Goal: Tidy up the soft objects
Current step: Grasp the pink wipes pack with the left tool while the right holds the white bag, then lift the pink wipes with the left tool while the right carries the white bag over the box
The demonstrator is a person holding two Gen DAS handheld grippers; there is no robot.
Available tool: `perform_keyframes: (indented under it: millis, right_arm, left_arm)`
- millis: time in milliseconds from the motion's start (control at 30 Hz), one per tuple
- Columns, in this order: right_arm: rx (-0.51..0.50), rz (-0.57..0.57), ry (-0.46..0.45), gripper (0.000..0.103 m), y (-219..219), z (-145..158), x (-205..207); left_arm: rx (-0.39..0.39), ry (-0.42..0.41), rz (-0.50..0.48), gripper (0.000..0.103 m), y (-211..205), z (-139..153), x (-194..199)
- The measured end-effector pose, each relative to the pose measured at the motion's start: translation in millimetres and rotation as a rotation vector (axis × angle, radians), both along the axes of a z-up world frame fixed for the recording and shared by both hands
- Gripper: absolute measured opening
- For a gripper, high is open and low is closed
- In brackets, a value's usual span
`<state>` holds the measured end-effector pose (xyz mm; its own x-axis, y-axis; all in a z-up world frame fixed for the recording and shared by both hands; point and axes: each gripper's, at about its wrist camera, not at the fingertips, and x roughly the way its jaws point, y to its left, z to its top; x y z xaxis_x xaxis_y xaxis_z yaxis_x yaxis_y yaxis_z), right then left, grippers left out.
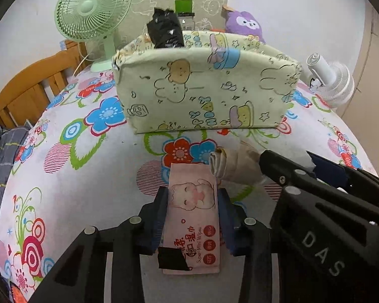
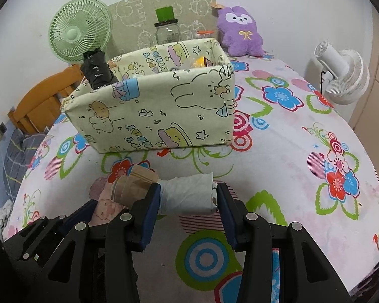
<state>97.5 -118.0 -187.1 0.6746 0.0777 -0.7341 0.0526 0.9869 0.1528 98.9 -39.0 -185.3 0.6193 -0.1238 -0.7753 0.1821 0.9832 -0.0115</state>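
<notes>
Left wrist view: the left gripper [image 1: 193, 217] has its two blue-padded fingers [image 1: 159, 217] pressed against the long sides of a pink pack of wet wipes [image 1: 193, 209], clamped on it just above the flowered bed sheet [image 1: 70, 176]. A strip of black tape [image 1: 173, 258] sits on the pack's near end. Just beyond the pack's far right corner lies a rolled brown and white bundle [image 1: 236, 166], with the right gripper [image 1: 285, 166] reaching in from the right and touching it. Farther back on the bed stands a cream fabric storage box [image 1: 204, 93] printed with cartoon animals; a black folded umbrella [image 1: 165, 31] pokes out of its left end. Behind it are a bottle with a green cap [image 1: 184, 12], a purple plush toy [image 1: 243, 24], a green desk fan [image 1: 92, 10] at the far left corner and a white fan [image 1: 331, 80] at the right edge. A wooden bed frame [image 1: 30, 88] shows at left.

Right wrist view: the right gripper [image 2: 188, 199] straddles the white end of the rolled bundle [image 2: 187, 194]. Its left pad touches the roll while the right pad sits just beside the roll's end; whether it grips firmly I cannot tell. The bundle's brown end [image 2: 132, 184] points left toward the wet wipes pack [image 2: 106, 205] and the left gripper [image 2: 70, 221]. The storage box [image 2: 151, 113] stands beyond, near the middle of the bed.
</notes>
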Motion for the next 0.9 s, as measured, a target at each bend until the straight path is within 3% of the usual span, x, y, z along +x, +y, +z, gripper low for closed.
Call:
perform_keyframes:
  millis: [900]
  right_arm:
    - [-0.028,-0.009,-0.157,0.049,-12,68,-43]
  left_arm:
    - [-0.013,-0.18,0.002,0.039,-16,74,-36]
